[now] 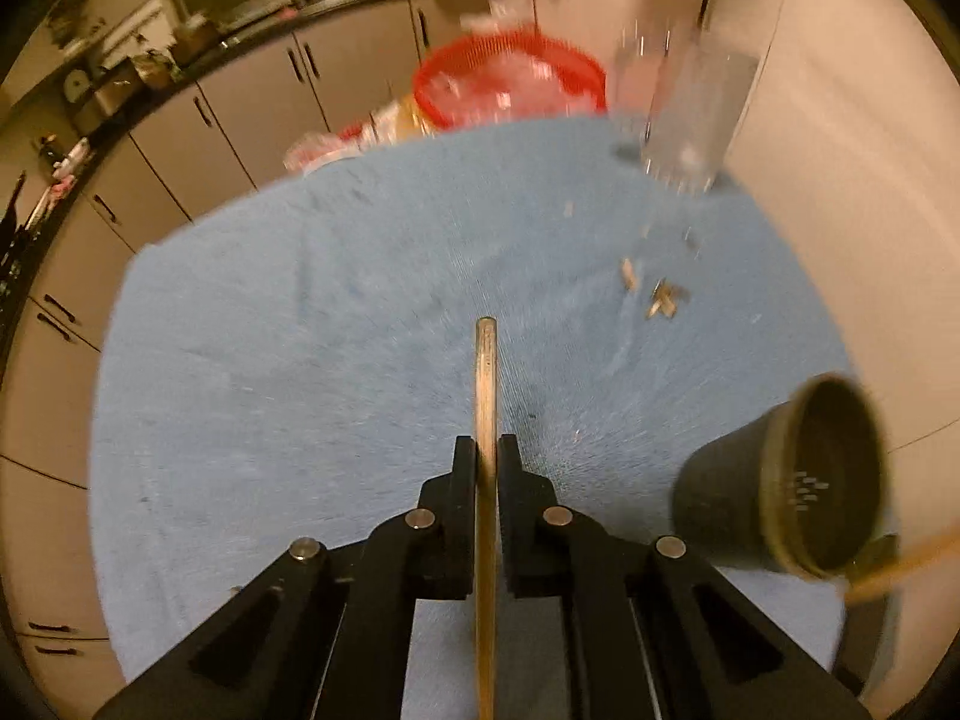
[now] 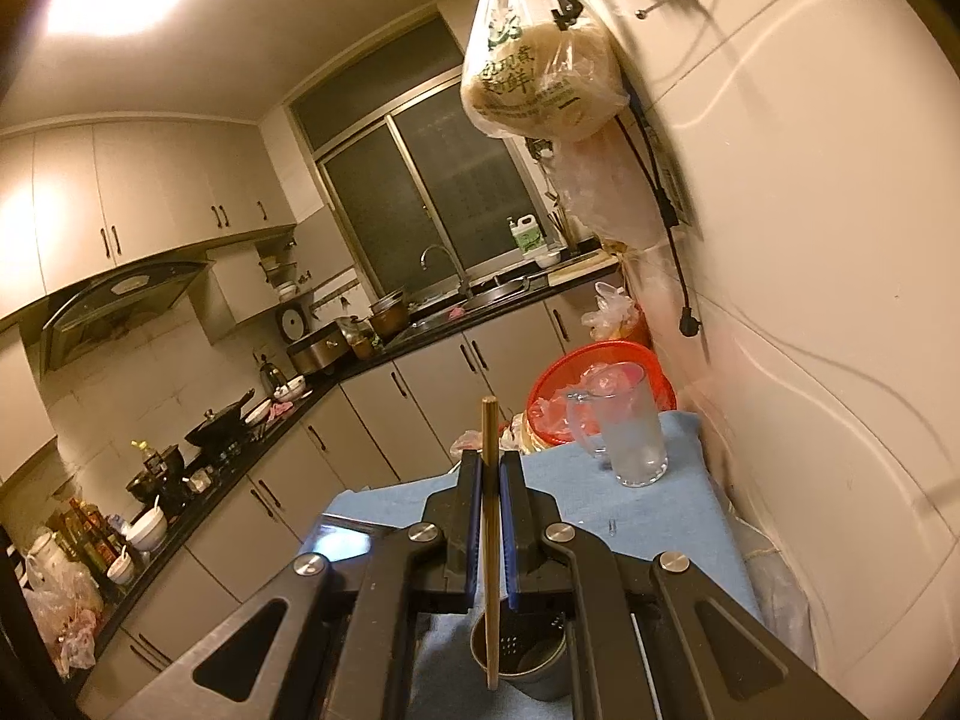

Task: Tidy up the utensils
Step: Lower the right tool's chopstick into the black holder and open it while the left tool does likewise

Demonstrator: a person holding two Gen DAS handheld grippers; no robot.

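My left gripper is shut on a wooden chopstick that points forward over the blue towel. A dark perforated utensil cup stands at the right on the towel. My right gripper is shut on another wooden chopstick; its lower end hangs over the cup below the fingers. A thin stick shows beside the cup in the left wrist view.
A clear glass mug stands at the towel's far end by the white wall. A red basket sits behind it. Small clips lie on the towel. Kitchen cabinets run at the left.
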